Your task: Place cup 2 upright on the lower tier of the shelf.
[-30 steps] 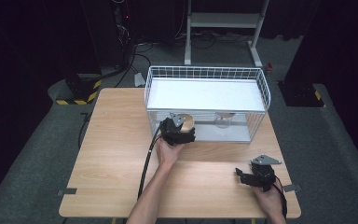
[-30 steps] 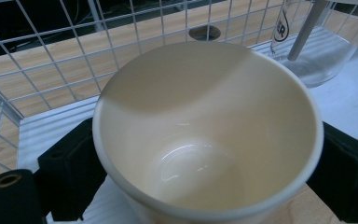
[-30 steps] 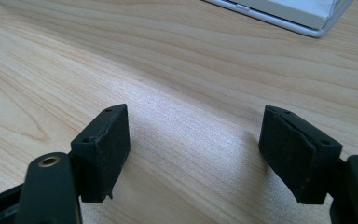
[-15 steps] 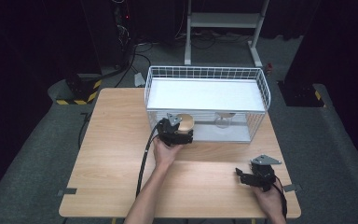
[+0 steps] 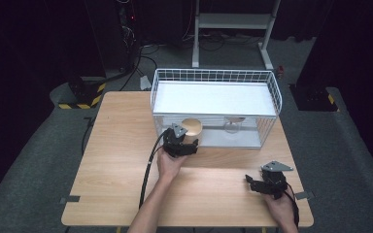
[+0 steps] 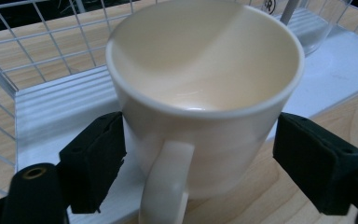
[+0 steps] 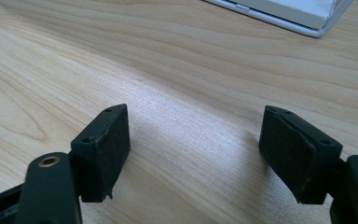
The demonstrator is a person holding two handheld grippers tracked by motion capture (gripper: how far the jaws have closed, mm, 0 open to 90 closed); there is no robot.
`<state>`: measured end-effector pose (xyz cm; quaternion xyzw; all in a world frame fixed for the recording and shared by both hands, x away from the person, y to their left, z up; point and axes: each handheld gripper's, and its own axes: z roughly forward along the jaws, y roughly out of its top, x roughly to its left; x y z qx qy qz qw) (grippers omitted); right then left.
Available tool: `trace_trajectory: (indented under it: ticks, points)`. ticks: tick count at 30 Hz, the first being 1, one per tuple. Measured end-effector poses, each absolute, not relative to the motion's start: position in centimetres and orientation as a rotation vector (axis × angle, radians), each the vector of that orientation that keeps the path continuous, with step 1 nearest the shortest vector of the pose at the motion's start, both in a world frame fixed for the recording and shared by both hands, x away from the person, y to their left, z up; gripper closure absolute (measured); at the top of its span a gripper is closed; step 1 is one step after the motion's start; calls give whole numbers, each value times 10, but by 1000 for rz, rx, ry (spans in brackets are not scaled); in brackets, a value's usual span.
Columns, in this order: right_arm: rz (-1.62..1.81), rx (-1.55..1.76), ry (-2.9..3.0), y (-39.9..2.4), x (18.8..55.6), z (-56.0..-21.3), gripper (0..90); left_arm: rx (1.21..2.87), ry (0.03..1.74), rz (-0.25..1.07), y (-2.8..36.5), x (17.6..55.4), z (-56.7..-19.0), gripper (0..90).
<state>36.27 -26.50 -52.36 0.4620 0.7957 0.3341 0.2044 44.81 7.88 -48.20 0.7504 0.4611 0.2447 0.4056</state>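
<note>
The left claw [image 5: 188, 144] sits at the open front of the white wire rack [image 5: 213, 77], and right between its pads is a cream mug [image 6: 205, 93] with its handle turned toward the claw. The jaws have just been closing in on it. In the left gripper view the left-hand pad [image 6: 95, 156] is up against the mug's wall, while the right-hand pad [image 6: 314, 163] looks a shade off it, so the claw brackets the mug and is not yet clamped. The mug stands at the front edge of the rack's white lower shelf, just ahead of the claw. Farther along that shelf, beyond the mug and off to the claw's right, stands a clear glass [image 5: 232, 125].

The right claw [image 5: 258, 184] rests low on the wooden bench [image 5: 121, 145], well apart from the rack, jaws spread with bare wood between its pads [image 7: 105, 149].
</note>
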Motion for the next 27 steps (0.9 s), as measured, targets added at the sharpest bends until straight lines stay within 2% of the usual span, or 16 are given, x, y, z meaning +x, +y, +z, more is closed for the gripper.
trace_trajectory:
  ticks: [8, 12, 27]
  points:
    - [932, 1288, 2219, -265, 363, -524, 248, 1910, 1178, 609, 79, 447, -486, 238]
    - [932, 1288, 2219, -265, 363, -524, 248, 1907, 1188, 610, 79, 448, -487, 308]
    - [932, 1288, 2219, -265, 363, -524, 248, 1860, 1266, 602, 77, 459, -496, 397]
